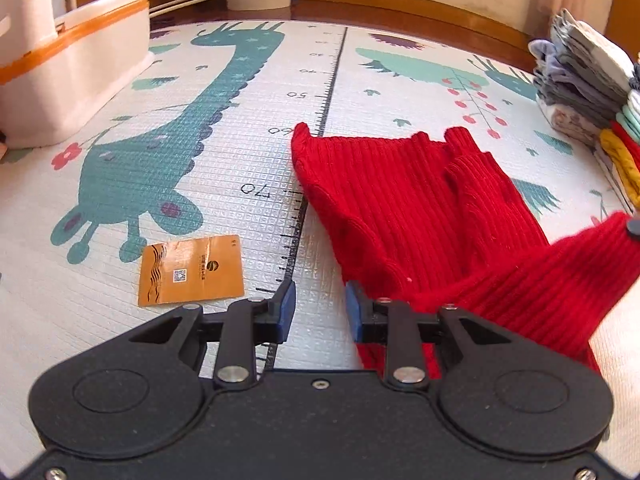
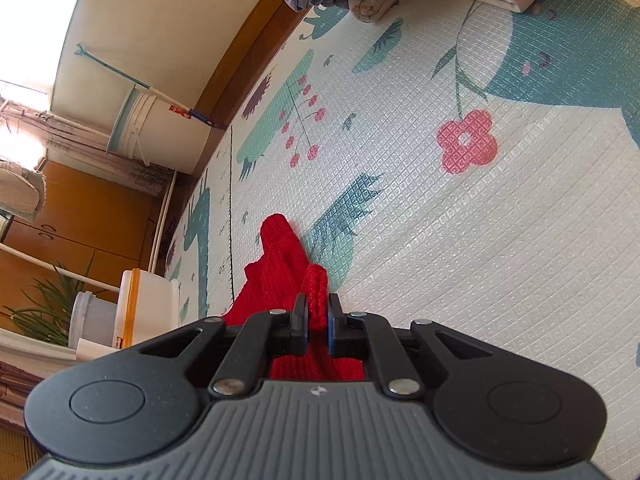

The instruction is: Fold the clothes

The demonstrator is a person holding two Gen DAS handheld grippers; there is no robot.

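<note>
A red ribbed knit garment [image 1: 404,208] lies partly folded on the printed play mat [image 1: 224,168], right of the mat's ruler line. My left gripper [image 1: 321,312] hovers open just at the garment's near left edge, with only bare mat between its blue pads. One part of the garment [image 1: 560,280] rises off the mat toward the right edge. In the right wrist view my right gripper [image 2: 318,322] is shut on a bunched fold of the red garment [image 2: 280,272], held above the mat [image 2: 460,220].
An orange card [image 1: 191,270] lies on the mat left of my left gripper. A white box with an orange band [image 1: 68,68] stands at the far left. Stacks of folded clothes [image 1: 592,92] sit at the right edge. A white bucket [image 2: 156,128] and a wall stand beyond the mat.
</note>
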